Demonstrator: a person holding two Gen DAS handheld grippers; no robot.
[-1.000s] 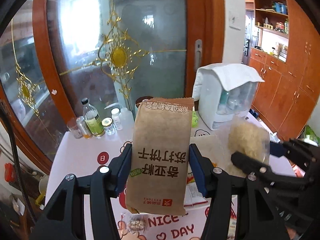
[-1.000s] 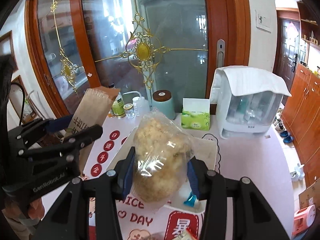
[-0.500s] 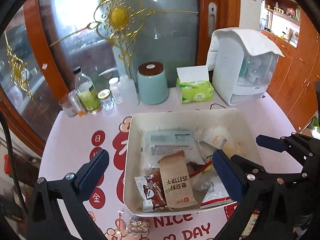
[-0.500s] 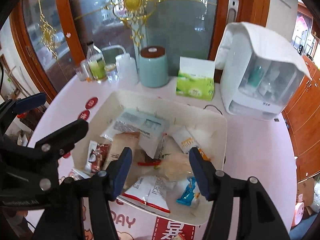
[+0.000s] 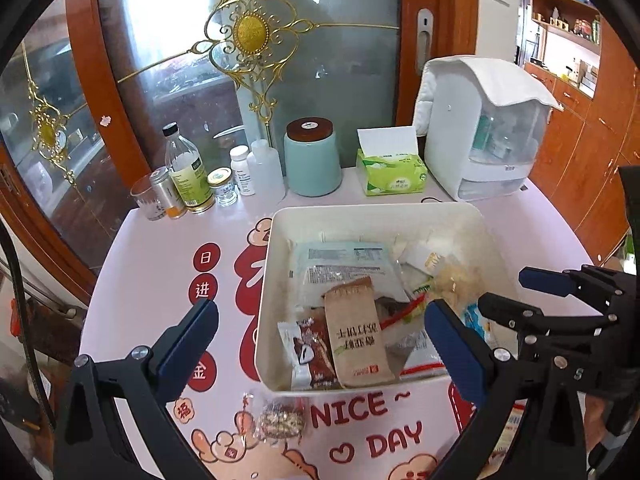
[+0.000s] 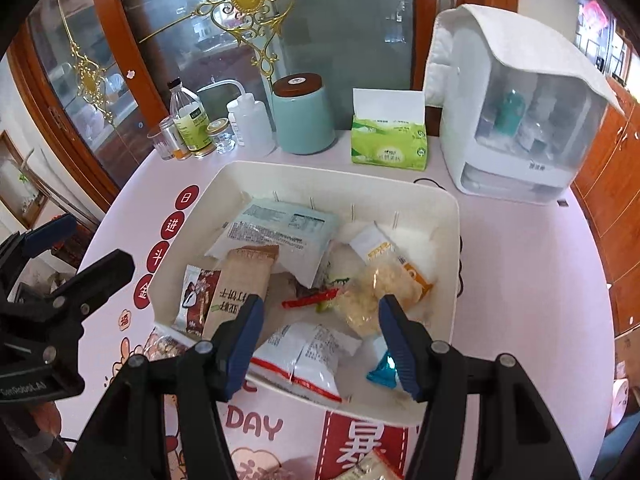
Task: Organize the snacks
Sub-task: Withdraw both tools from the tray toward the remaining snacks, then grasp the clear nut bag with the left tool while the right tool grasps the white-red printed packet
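Observation:
A white bin (image 5: 267, 280) (image 6: 452, 264) on the pink table holds several snack packets. The brown cracker pack (image 5: 356, 340) (image 6: 236, 284) lies at its near left. The clear bag of pale puffs (image 6: 374, 292) (image 5: 456, 280) lies at its right. My left gripper (image 5: 320, 340) is open and empty above the bin's near edge. My right gripper (image 6: 320, 332) is open and empty over the bin's near side. A small clear snack packet (image 5: 280, 420) lies on the table in front of the bin.
Bottles and jars (image 5: 192, 180), a teal canister (image 5: 312, 156), a green tissue box (image 5: 392, 172) and a white covered appliance (image 5: 484, 128) stand at the table's back. Another packet (image 6: 368, 468) lies at the near edge. A glass door is behind.
A second ago each gripper held its packet up high. Both have opened; the cracker pack and the puff bag now lie in the bin, and both cameras look down at it.

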